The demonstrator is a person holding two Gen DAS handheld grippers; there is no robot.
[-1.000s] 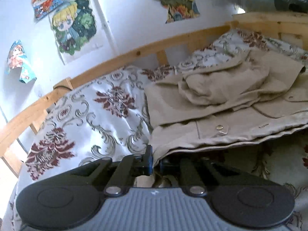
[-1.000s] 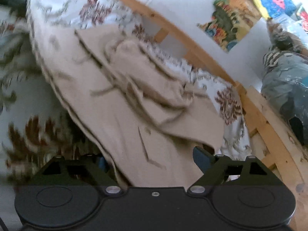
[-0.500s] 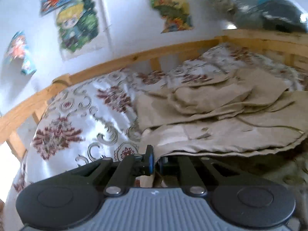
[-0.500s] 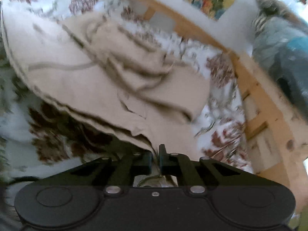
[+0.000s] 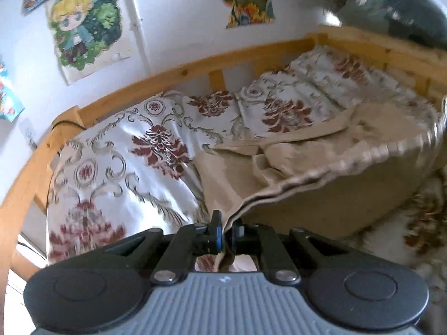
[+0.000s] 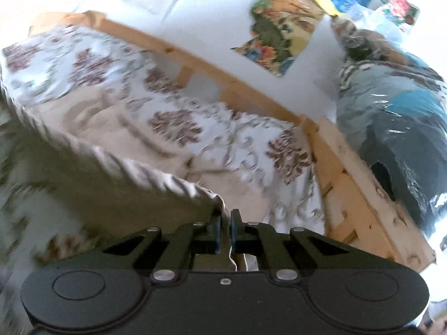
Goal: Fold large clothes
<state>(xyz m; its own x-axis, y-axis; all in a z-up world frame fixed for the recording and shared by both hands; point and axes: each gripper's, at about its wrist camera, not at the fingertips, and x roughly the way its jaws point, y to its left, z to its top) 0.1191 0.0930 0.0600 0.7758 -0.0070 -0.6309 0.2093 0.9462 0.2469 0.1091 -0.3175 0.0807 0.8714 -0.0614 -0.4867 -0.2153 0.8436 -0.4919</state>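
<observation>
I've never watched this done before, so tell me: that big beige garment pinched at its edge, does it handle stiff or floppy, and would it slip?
Probably floppy: the beige garment sags in a curve between the left hand-held gripper and the right hand-held gripper. Likely fairly heavy, since its thick hem ripples and hangs. Slipping seems unlikely, as both grippers are shut on the edge.

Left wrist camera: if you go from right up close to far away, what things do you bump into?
left gripper pinching the beige garment → flowery bedspread → wooden bed rail → white wall with the cartoon poster
</observation>
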